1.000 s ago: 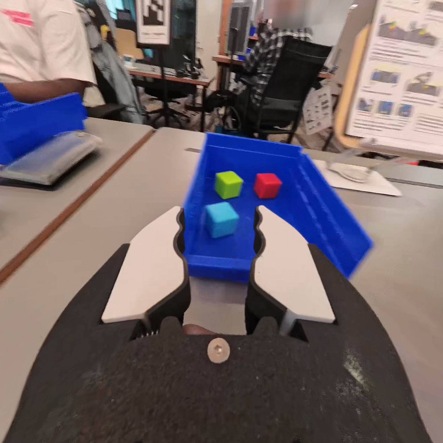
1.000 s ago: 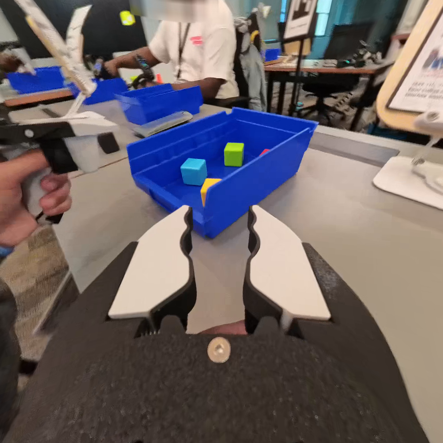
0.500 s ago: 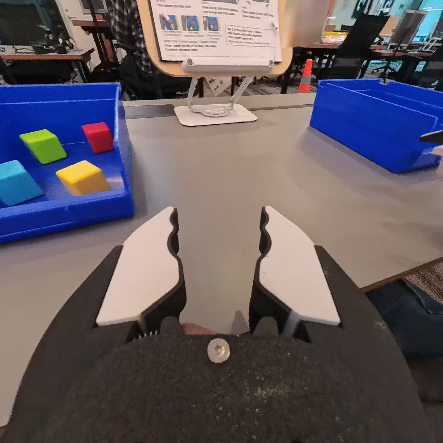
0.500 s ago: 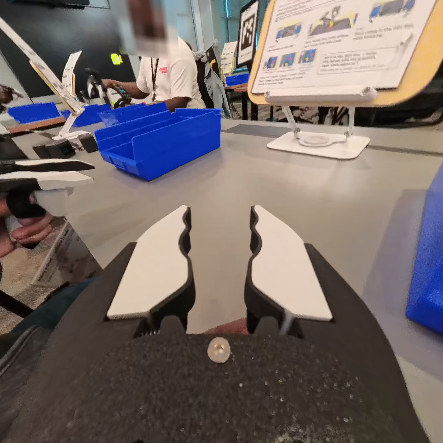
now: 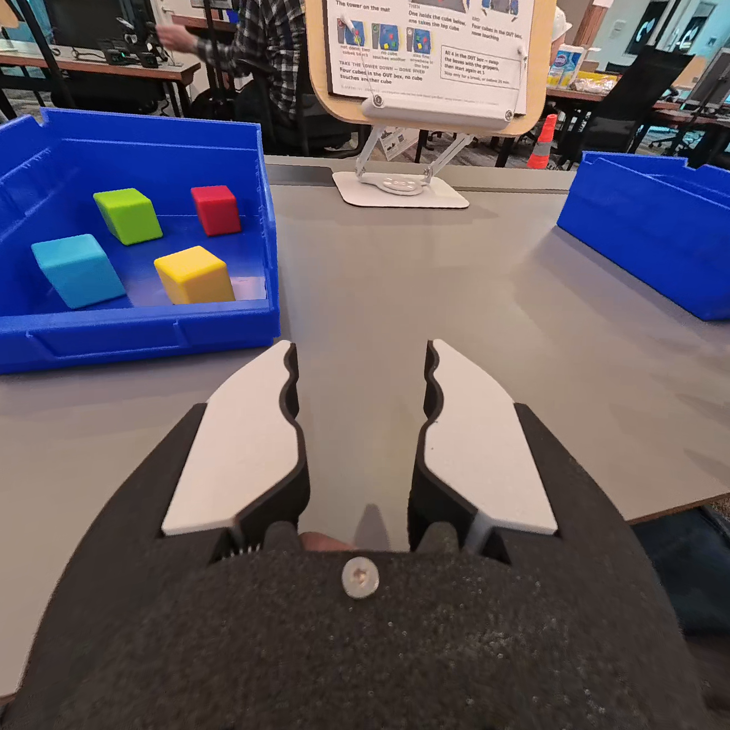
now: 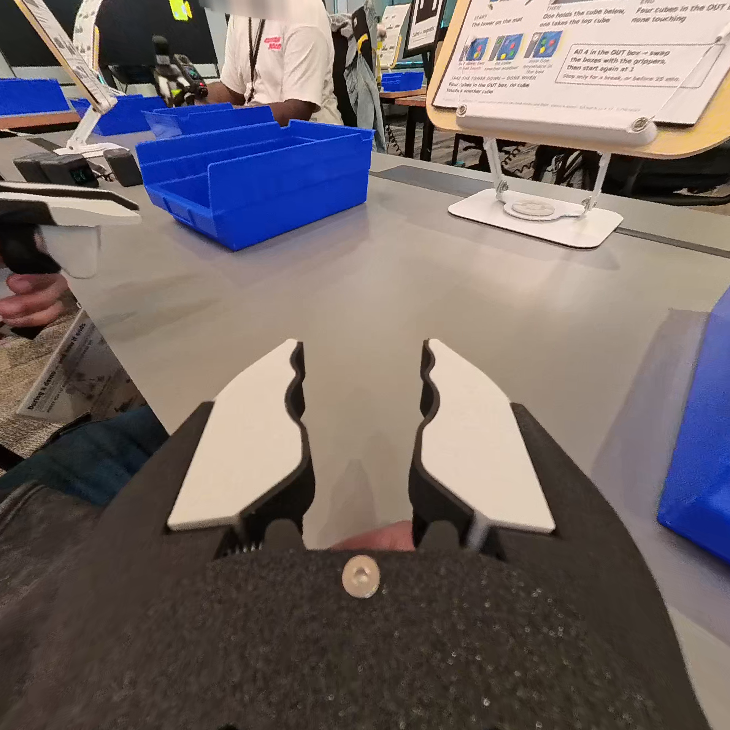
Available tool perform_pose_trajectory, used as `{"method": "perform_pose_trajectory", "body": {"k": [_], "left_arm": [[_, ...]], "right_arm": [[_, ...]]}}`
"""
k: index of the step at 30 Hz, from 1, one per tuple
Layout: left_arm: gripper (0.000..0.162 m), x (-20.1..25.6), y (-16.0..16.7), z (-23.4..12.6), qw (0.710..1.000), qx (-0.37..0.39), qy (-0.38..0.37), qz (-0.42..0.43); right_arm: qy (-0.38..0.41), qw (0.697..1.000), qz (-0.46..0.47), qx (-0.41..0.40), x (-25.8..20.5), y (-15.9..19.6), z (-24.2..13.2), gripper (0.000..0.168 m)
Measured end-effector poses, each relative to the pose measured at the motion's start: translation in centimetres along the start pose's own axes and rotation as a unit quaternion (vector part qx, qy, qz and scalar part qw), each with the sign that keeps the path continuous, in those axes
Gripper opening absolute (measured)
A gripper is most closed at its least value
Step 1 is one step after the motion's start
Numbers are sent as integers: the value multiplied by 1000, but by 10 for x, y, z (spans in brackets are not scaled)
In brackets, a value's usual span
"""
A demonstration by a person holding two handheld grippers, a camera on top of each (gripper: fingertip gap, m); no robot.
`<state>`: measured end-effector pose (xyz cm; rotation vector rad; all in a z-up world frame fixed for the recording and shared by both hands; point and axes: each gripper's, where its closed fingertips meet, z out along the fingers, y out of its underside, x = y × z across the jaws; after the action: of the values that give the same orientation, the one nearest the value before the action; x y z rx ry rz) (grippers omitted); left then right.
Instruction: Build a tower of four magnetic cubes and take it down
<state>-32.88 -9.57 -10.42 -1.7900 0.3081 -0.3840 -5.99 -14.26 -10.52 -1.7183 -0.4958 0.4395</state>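
You hold both the left gripper point(image 5: 360, 349) and the right gripper point(image 6: 360, 347) released and empty above the bare worktop point(image 5: 395, 284), probably because the four cubes lie apart in the blue bin point(image 5: 138, 339) at its left edge, none picked yet.

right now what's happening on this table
A person holds an open gripper in each hand over a grey table; the left gripper and right gripper are both empty. Four cubes, yellow, light blue, green and red, sit apart in a blue bin. No tower yet.

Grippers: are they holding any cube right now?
No. The left gripper and right gripper are both open and empty; all four cubes sit in the blue bin.
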Motion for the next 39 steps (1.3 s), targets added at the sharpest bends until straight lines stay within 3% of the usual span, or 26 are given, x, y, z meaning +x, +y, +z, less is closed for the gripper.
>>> {"method": "perform_pose_trajectory", "body": {"k": [3, 6, 8, 11, 14, 19, 25, 34, 36, 39], "left_arm": [[60, -8, -13, 5, 1000, -1, -5, 9], [55, -41, -58, 9, 998, 11, -54, -30], [62, -64, -85, 18, 994, -10, -75, -80], [65, -93, -118, 54, 990, -55, -85, -101], [64, -126, -130, 110, 979, -128, -107, -114], [58, -152, -100, 198, 944, -285, -112, -126], [64, -164, -52, 258, 890, -409, -137, -150], [64, -183, -13, 285, 848, -480, -175, -139], [50, -183, -12, 288, 850, -478, -169, -142], [50, -187, -13, 288, 855, -473, -172, -125]], "right_arm": [[-4, 1000, 1, 0, 0, -2, 0, 56], [-9, 1000, 13, 1, 1, -3, -1, 56], [-10, 1000, 20, -2, 3, -3, 0, 56], [-17, 1000, 26, 0, 2, -5, -1, 56], [-21, 999, 27, -2, 2, -6, 0, 56], [-34, 999, 29, -12, -1, -1, 1, 57], [-39, 999, 35, -13, -2, -1, 0, 56], [-44, 998, 26, -33, -5, 8, 3, 56], [-44, 998, 29, -33, -4, 8, 2, 56], [-45, 998, 34, -33, -3, 8, 2, 55]]}}
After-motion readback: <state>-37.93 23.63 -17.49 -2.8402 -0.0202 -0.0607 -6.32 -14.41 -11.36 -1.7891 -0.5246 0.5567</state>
